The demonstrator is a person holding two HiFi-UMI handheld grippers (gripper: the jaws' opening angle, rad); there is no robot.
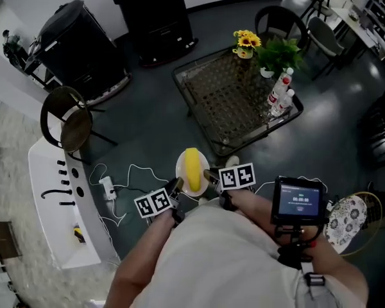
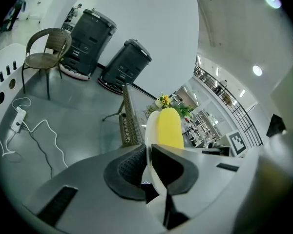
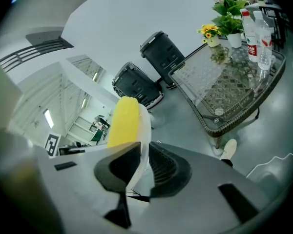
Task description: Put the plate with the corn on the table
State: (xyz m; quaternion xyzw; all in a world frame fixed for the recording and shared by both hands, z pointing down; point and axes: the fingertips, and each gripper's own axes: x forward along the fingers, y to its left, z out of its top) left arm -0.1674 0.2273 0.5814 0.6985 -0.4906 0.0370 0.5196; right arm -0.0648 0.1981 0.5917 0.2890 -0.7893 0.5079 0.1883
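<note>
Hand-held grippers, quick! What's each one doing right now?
Left hand-held gripper: shut on one rim of the plate, which carries the corn.
Right hand-held gripper: shut on the opposite rim of the plate.

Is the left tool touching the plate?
Touching. The left gripper view shows the left tool closed on the plate rim, beside the corn.

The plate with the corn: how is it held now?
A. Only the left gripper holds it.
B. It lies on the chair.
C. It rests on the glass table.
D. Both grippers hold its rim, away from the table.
D: the left gripper and the right gripper each have jaws shut on the plate, short of the table.
</note>
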